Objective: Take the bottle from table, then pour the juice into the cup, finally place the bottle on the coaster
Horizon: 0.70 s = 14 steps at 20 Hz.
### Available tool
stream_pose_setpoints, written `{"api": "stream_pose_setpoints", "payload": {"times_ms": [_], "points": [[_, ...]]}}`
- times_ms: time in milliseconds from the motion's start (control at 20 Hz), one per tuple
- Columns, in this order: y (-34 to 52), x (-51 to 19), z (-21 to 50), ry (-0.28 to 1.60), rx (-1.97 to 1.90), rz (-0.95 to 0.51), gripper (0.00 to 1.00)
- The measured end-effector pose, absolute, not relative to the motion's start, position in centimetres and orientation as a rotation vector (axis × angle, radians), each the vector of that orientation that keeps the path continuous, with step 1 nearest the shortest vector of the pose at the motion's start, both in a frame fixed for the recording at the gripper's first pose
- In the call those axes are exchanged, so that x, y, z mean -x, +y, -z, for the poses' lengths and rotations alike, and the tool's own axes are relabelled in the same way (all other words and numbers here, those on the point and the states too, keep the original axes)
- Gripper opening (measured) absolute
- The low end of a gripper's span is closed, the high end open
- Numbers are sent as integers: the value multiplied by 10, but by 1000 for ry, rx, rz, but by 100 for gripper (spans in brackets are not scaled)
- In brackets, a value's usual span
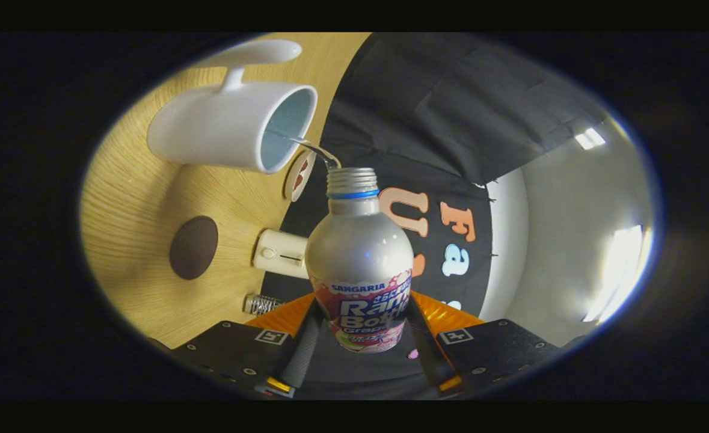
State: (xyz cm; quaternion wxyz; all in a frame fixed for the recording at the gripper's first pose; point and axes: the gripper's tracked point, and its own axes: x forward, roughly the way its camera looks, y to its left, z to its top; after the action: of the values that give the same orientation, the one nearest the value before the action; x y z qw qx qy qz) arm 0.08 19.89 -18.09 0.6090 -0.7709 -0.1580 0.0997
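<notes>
My gripper [360, 328] is shut on a silver bottle [359, 252] with a printed label and a blue neck ring, held between both fingers at its lower body. The whole view is rolled over, so the bottle is tipped. Its open threaded mouth points at a white mug [231, 123] with a pale blue inside, standing on the wooden table [131, 198]. A thin clear stream [315, 147] runs from the bottle's mouth into the mug's opening. A dark brown round coaster [193, 247] lies on the table beside the mug, off to the side of the bottle.
A small cream box with a button [281, 252] sits at the table's edge near the booth wall. A round white disc with red marks [299, 174] lies just beyond the mug. A small ribbed metal cap [262, 304] rests near my finger.
</notes>
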Motion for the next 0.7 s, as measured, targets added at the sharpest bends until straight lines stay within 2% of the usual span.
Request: {"api": "stream_pose_setpoints", "payload": {"times_ms": [700], "points": [[203,6,179,-421,1836,-254,75]]}}
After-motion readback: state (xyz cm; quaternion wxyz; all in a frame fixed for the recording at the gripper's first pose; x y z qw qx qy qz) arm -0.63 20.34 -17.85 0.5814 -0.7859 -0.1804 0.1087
